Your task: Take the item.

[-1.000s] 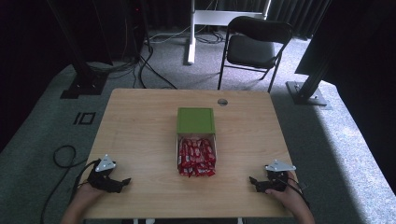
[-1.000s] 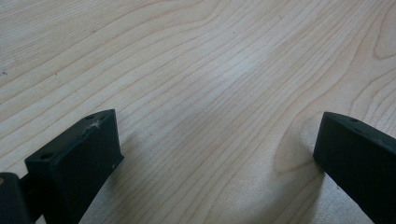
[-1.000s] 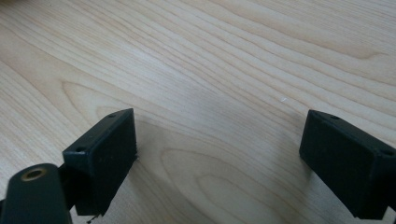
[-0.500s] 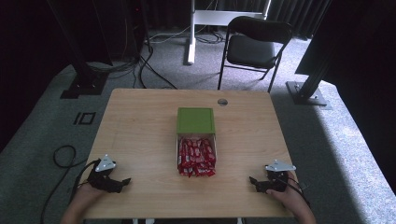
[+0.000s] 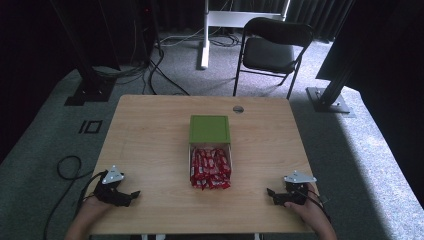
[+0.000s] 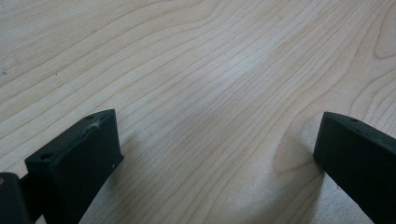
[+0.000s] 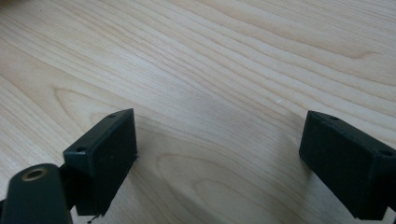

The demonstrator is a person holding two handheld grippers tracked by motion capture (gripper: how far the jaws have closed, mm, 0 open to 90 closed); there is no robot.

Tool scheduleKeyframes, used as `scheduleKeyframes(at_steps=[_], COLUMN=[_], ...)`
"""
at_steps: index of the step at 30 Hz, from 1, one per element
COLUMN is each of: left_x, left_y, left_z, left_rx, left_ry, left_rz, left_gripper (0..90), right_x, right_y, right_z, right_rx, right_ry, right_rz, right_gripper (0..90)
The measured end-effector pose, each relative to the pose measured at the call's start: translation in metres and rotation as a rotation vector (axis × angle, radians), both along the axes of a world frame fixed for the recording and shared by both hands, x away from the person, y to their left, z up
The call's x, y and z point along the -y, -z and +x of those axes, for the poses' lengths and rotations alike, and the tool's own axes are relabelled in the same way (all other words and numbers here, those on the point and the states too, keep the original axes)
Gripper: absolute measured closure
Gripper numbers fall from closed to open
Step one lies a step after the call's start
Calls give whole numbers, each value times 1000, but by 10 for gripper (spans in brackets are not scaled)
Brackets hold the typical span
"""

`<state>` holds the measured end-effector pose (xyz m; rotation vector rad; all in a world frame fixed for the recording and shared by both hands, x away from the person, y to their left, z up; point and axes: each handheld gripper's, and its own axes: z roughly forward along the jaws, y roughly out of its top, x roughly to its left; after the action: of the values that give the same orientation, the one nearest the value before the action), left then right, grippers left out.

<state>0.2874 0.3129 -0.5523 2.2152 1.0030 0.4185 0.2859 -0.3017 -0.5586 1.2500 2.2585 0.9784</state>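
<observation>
High view. I hold my left gripper (image 5: 131,195) on the table (image 5: 150,135) at about 7 o'clock from the centre, and my right gripper (image 5: 272,194) at about 5 o'clock. Both rest near the edge closest to me, each pointing inward toward the middle. The tray of red candy bars (image 5: 210,168) lies at the table centre, well apart from both grippers. A green box (image 5: 209,129) touches the tray at its 12 o'clock end. A small round grommet (image 5: 238,109) sits near the far edge, at about 1 o'clock from the box. A folding chair (image 5: 272,50) stands on the floor beyond the table.

Left gripper view. My jaws stand wide apart, one at 8 o'clock and one at 4 o'clock in the frame. Between them I see bare wood grain and nothing held.

Right gripper view. The jaws again stand wide apart, at 7 o'clock and 4 o'clock. Bare wood lies between them; nothing is gripped.

Step in hand. I judge this to be the start position: both tools parked, spread and empty, with no contact on the tray or the box.

Next move. I judge that one gripper must lift clear of the table and travel inward toward the tray or the green box, with its jaws kept spread until they straddle a bar or an edge. The wrappers lie packed and overlapping, so I expect that picking a single bar calls for a careful approach from above.
</observation>
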Motion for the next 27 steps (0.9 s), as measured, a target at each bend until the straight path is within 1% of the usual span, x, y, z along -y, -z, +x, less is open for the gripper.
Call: scheduleKeyframes(at_steps=[5, 10, 12, 16, 17, 18, 25, 26, 27], left_x=[0, 0, 0, 0, 0, 0, 0, 0, 0], left_y=[0, 0, 0, 0, 0, 0, 0, 0, 0], left_z=[0, 0, 0, 0, 0, 0, 0, 0, 0], left_rx=[0, 0, 0, 0, 0, 0, -1, -1, -1], left_ry=[0, 0, 0, 0, 0, 0, 1, 1, 1], left_rz=[0, -1, 0, -1, 0, -1, 2, 1, 1], left_gripper=[15, 15, 15, 15, 15, 15, 15, 15, 15], right_x=[-1, -4, -5, -8, -9, -10, -16, -17, -17], right_y=[0, -2, -4, -8, -10, -12, -22, -26, -26], right_z=[1, 1, 2, 4, 5, 6, 10, 11, 11], right_rx=[-5, -10, -6, 3, 6, 11, 32, 40, 40], right_ry=[-2, -4, -5, 0, 0, 8, 11, 14, 14], right_rz=[-1, 19, 18, 32, 39, 58, 69, 82, 82], right_gripper=[111, 111, 111, 111, 111, 111, 111, 111, 111])
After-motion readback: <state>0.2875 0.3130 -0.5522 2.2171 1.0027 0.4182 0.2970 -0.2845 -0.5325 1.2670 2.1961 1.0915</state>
